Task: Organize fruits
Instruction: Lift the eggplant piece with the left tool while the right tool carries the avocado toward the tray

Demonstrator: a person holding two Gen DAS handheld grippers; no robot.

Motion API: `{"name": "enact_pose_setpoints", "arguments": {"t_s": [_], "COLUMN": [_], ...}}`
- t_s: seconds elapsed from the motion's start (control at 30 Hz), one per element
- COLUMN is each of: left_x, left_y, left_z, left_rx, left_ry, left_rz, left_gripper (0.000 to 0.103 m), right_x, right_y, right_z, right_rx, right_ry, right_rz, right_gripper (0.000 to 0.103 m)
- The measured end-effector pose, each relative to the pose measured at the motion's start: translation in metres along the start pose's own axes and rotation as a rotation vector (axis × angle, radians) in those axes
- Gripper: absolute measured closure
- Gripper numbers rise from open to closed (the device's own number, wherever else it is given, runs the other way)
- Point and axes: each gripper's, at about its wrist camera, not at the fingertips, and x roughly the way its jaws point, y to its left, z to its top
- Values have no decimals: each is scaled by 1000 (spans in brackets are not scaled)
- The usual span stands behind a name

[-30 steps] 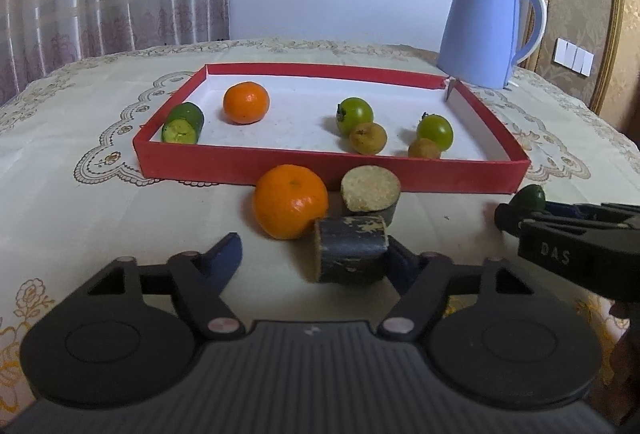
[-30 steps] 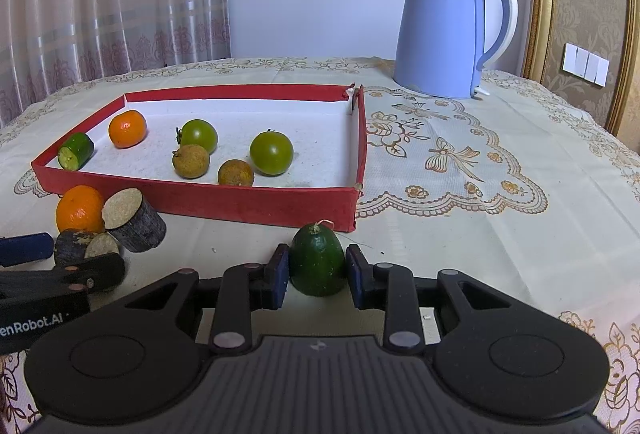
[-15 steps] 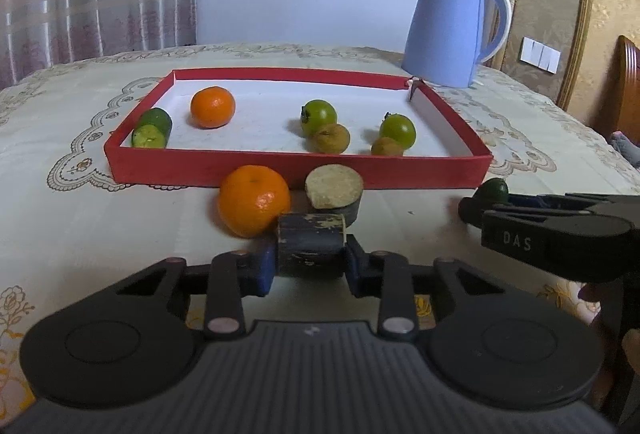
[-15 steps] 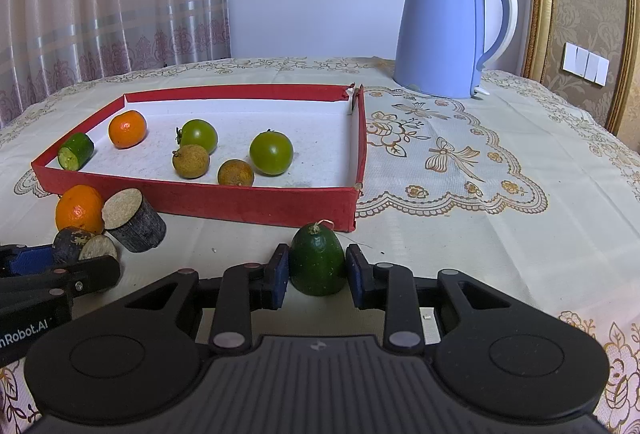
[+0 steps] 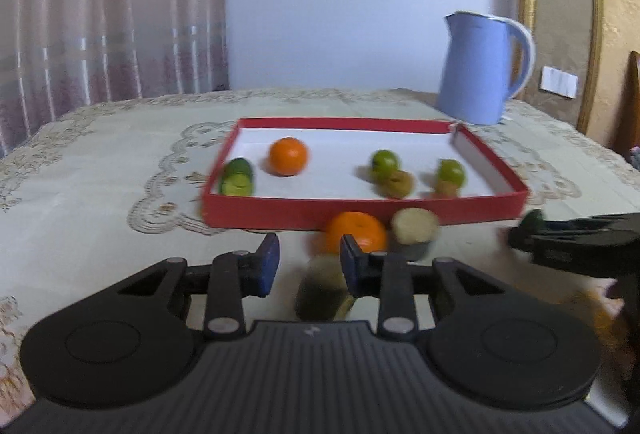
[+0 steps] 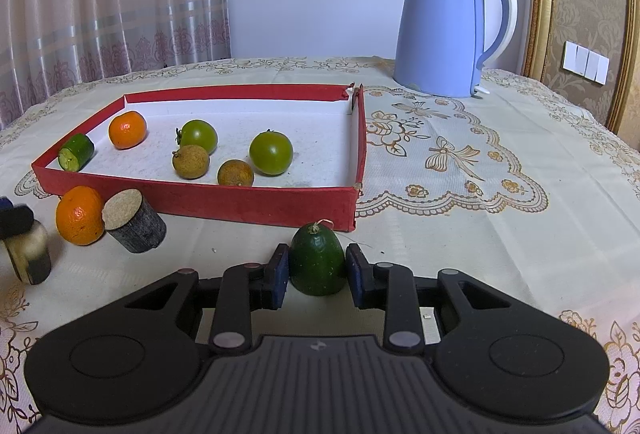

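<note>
My left gripper (image 5: 309, 262) is shut on a dark-skinned stub (image 5: 320, 294) with a pale cut end. The stub hangs low between the fingers, blurred and nearer the right one. From the right wrist view the same stub (image 6: 30, 260) sits under the left gripper (image 6: 14, 220) at the left edge. My right gripper (image 6: 317, 266) is shut on a dark green fruit (image 6: 317, 260) resting on the cloth before the red tray (image 6: 240, 200). An orange (image 6: 78, 216) and a second stub (image 6: 134, 222) lie in front of the tray. Inside it are an orange, a cucumber piece, two green fruits and two brown ones.
A blue kettle (image 6: 444, 30) stands behind the tray's right corner. A lace-patterned tablecloth (image 6: 460, 162) covers the table to the tray's right. Curtains hang at the back left. A gold frame and wall switches are on the right.
The left gripper's jaws closed on the dark stub, then it swung left and rose a little; the stub now sits lower between the fingers. The right gripper and its green fruit stayed put.
</note>
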Motion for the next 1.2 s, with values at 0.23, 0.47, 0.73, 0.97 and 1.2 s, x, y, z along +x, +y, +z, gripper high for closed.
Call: {"name": "enact_pose_setpoints", "arguments": {"t_s": [0.23, 0.47, 0.73, 0.97, 1.2], "left_x": [-1, -10, -9, 8, 22], "left_y": [14, 15, 0, -7, 3], "left_z": [1, -4, -10, -16, -15], "left_rx": [-57, -119, -36, 21, -11], "left_ry": [29, 34, 1, 64, 107], "left_rz": [-36, -89, -53, -52, -76], "left_gripper": [73, 56, 25, 53, 72], "right_x": [0, 0, 0, 0, 0], "right_y": [0, -1, -1, -1, -1], "right_z": [0, 0, 0, 0, 0], "right_rx": [-1, -1, 0, -1, -2], "right_ry": [0, 0, 0, -1, -1], "right_rz": [-3, -3, -2, -3, -4], "right_gripper": [73, 73, 73, 73, 73]}}
